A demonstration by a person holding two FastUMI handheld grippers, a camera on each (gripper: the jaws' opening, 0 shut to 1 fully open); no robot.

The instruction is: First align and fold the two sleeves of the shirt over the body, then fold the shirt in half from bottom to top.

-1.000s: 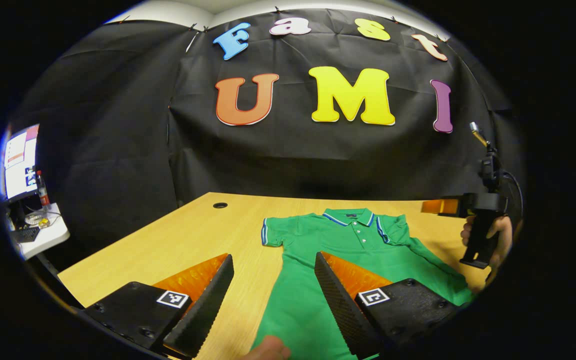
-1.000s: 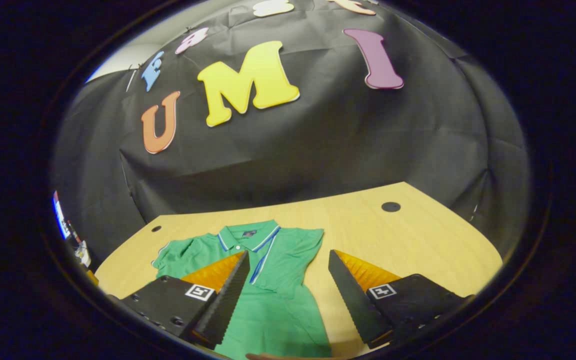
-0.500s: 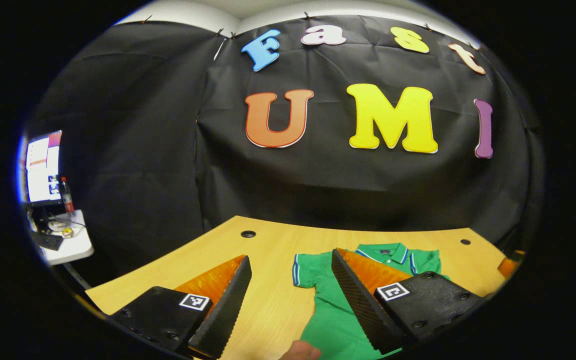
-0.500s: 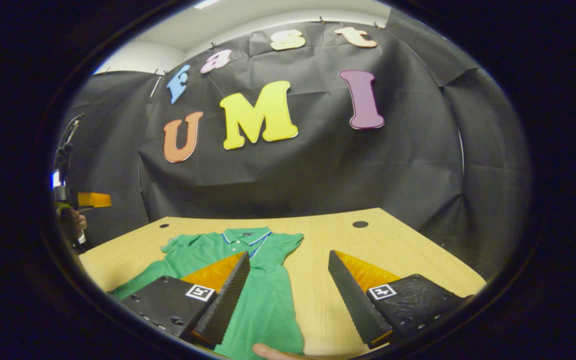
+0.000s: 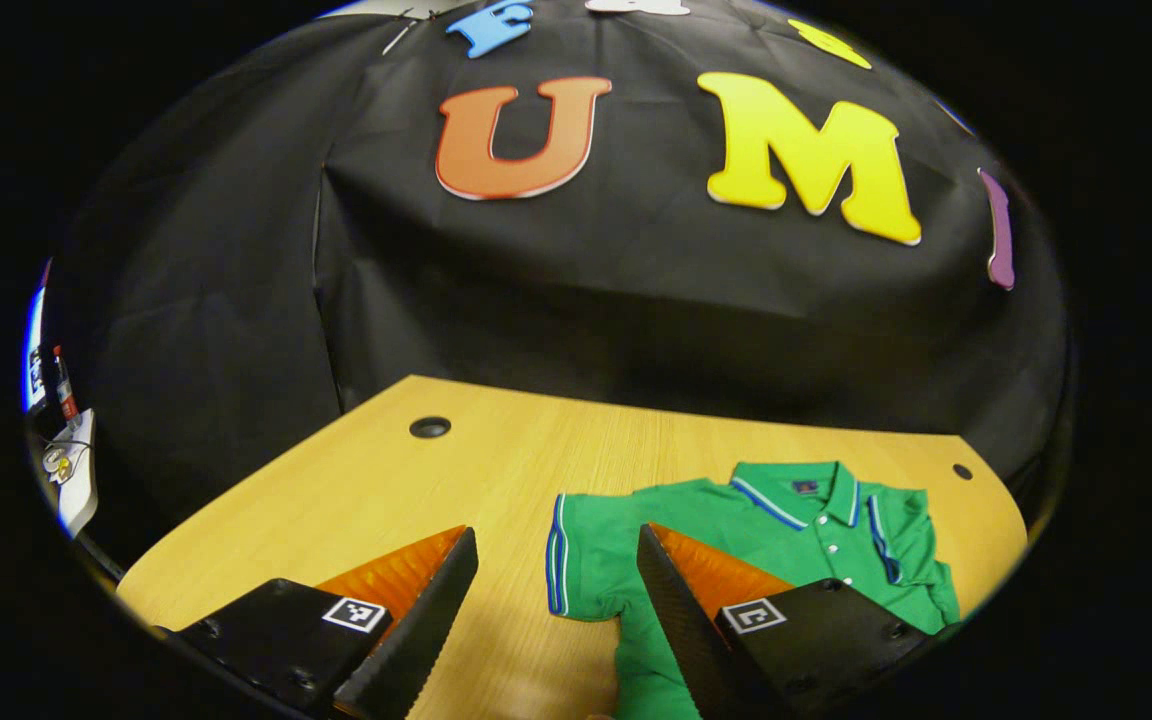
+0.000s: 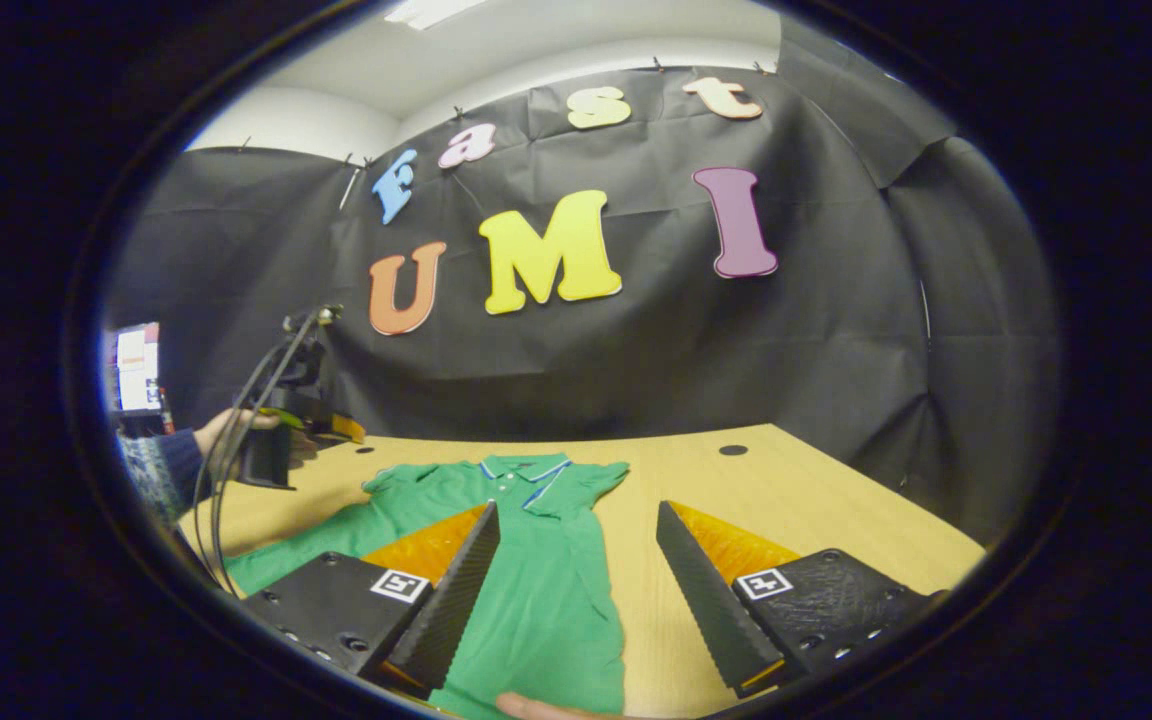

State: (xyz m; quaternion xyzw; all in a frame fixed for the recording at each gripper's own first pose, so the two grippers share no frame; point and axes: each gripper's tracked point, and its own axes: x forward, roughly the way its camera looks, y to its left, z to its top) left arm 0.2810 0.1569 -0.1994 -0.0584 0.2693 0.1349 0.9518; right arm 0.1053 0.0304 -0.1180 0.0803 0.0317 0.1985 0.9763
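Note:
A green polo shirt (image 5: 736,525) with blue-and-white trim lies face up on the wooden table (image 5: 356,500), collar toward the wall. Its left sleeve (image 5: 581,555) lies spread flat, just ahead of my left gripper (image 5: 554,533), which hovers open and holds nothing. In the right gripper view the shirt (image 6: 541,575) runs from the collar (image 6: 521,468) down toward me. My right gripper (image 6: 577,508) is open above the shirt's right edge, empty. The left gripper (image 6: 336,428) also shows there, held by a hand (image 6: 221,430) beyond the shirt's far side.
Round cable holes sit in the tabletop near the wall (image 5: 430,427) (image 5: 962,471) (image 6: 733,450). A side desk (image 5: 71,480) with a monitor (image 6: 136,365) stands off to the left. A cable (image 6: 236,430) hangs from the left gripper. A fingertip (image 6: 536,707) shows at the bottom edge.
My left gripper has swung left, tilted down and come closer to the left sleeve. My right gripper has pulled back and levelled, so the shirt looks smaller and the left gripper has come into its view.

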